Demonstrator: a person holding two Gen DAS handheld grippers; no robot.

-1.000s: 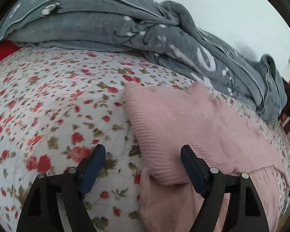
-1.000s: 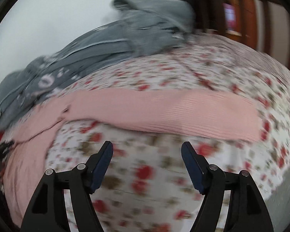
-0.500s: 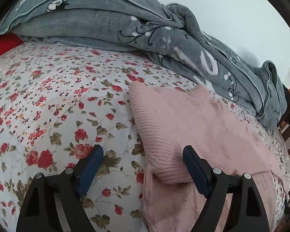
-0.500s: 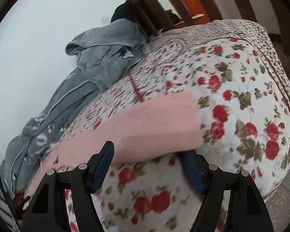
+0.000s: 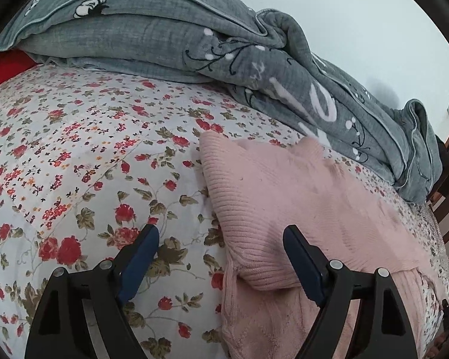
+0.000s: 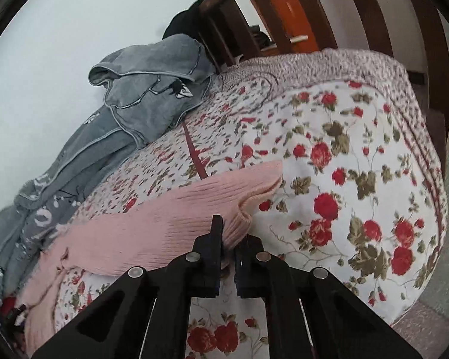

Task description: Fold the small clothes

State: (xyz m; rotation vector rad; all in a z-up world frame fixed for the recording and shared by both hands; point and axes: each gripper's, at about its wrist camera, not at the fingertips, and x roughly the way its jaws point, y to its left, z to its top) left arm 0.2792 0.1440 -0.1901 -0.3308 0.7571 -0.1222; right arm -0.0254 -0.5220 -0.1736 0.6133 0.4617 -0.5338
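A pink knit sweater (image 5: 284, 197) lies on a floral bedsheet (image 5: 83, 161), with one sleeve folded across its body. My left gripper (image 5: 221, 257) is open; its right finger hovers over the folded sleeve's cuff, its left finger over the sheet. In the right wrist view the other pink sleeve (image 6: 164, 224) stretches out across the bed. My right gripper (image 6: 229, 239) is shut on the near edge of that sleeve's cuff end.
A rumpled grey blanket (image 5: 224, 59) lies along the back of the bed by the white wall, also seen in the right wrist view (image 6: 140, 98). A dark wooden slatted bed frame (image 6: 359, 9) stands at the bed's end. A red cloth (image 5: 3, 68) shows at far left.
My right gripper swung toward the sleeve's cuff end and closed on it. The left gripper stayed open and shifted only slightly.
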